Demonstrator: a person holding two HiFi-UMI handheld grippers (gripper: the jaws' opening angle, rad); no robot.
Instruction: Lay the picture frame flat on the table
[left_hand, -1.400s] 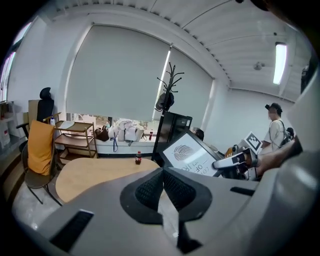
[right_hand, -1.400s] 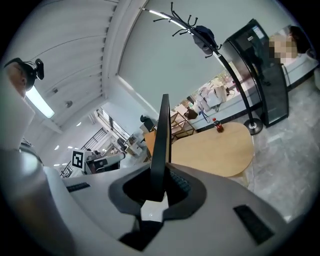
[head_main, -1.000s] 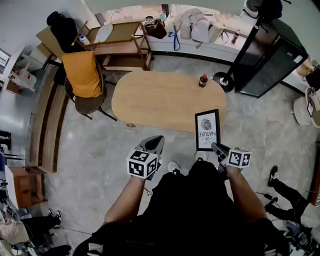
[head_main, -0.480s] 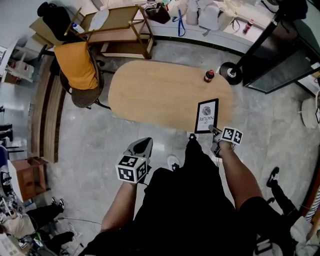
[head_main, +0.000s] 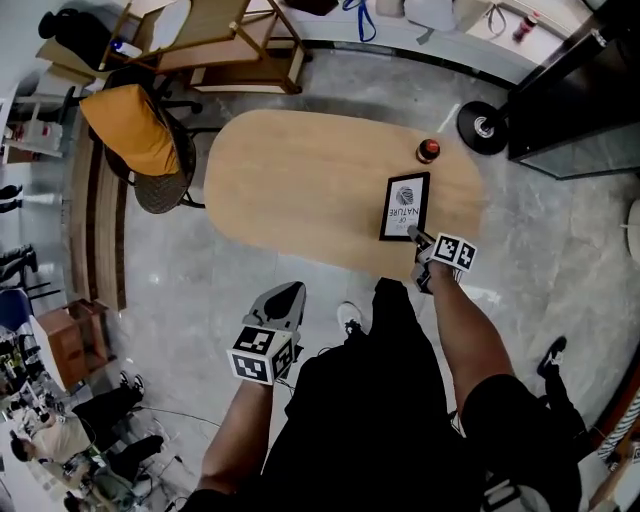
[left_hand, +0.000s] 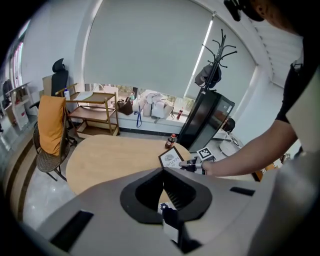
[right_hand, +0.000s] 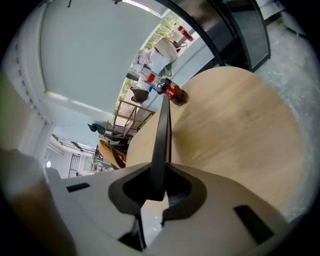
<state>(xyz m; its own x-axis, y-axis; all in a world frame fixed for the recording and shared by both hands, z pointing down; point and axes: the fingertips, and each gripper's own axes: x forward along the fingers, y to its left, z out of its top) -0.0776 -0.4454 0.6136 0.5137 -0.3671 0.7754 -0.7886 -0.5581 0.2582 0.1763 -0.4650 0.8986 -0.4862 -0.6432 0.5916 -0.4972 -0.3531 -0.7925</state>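
The picture frame, black-rimmed with a white print, is over the right end of the oval wooden table. My right gripper is shut on its near edge. In the right gripper view the picture frame shows edge-on between the jaws, above the tabletop; whether it touches the wood I cannot tell. My left gripper hangs over the floor short of the table, shut and holding nothing. From the left gripper view the picture frame and the right gripper show past the left gripper.
A dark bottle with a red cap stands on the table just beyond the frame. A chair draped in orange cloth sits at the table's left end. A wooden shelf cart, a coat-stand base and a black cabinet lie farther off.
The right gripper has carried the frame forward from the table's near edge to over its right end. The person has stepped closer. The left gripper stays low and shut.
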